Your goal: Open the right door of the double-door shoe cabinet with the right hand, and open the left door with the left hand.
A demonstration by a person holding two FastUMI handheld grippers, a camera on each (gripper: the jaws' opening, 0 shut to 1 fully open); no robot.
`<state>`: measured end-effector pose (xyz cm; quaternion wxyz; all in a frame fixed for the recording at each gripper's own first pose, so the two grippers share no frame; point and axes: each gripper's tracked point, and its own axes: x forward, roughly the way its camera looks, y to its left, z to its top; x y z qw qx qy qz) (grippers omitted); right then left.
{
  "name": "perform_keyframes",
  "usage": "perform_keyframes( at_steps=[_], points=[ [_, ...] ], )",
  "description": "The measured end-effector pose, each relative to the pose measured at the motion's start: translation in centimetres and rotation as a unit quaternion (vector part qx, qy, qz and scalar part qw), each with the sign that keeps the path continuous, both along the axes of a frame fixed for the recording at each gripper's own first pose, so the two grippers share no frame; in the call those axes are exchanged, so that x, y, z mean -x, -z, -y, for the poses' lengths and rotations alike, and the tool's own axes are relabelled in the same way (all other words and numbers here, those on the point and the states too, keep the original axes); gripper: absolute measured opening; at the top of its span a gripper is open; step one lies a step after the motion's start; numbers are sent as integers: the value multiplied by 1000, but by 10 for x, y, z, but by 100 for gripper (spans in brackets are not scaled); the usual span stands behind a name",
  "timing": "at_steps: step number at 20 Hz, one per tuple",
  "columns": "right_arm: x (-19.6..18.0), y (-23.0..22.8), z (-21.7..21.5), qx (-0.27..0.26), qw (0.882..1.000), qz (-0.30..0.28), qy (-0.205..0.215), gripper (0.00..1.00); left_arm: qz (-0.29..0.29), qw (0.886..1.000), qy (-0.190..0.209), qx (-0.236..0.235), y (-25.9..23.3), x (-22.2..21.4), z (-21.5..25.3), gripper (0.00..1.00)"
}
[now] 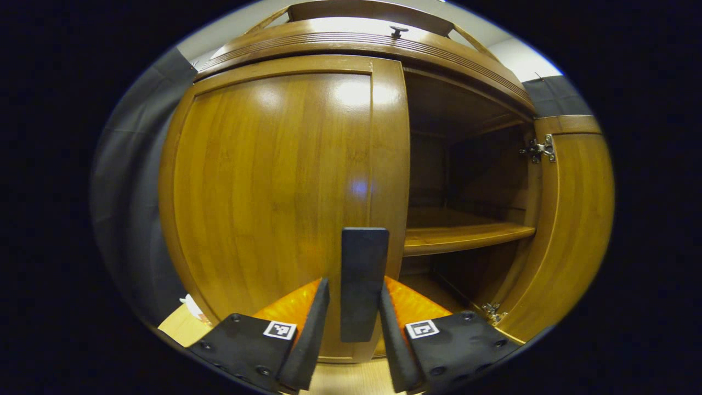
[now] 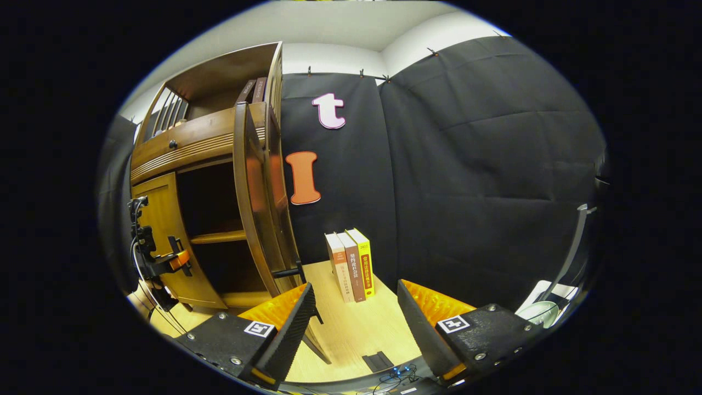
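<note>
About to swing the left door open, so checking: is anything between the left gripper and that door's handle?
Nothing visible. The left gripper already has its fingers on either side of the dark handle of the closed left door.

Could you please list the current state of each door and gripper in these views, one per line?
Right door: swung fully open, hinges showing.
Left door: closed.
Door handle: between the left gripper's fingers.
Left gripper: closed around the handle, whether both fingers press I cannot tell.
Right gripper: open, holding nothing.
Books: standing upright.
</note>
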<state>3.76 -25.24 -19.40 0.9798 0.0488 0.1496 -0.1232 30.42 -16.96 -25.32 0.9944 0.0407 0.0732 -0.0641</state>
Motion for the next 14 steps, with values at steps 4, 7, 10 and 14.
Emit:
perform_keyframes(
  at_steps=[4,7,10,14],
  points=[
    [-4,-6,-10,7,1000,5,-9,99,-2,1000,11,-14,0,-2,3,41],
    [-3,-10,-18,7,1000,9,-14,99,-21,1000,17,0,0,3,2,36],
    [-4,-16,-22,18,1000,12,-17,99,-17,999,29,1,1,18,0,35],
    [-3,-26,-30,30,999,18,-22,99,-13,999,45,12,-3,42,-4,34]
  ],
)
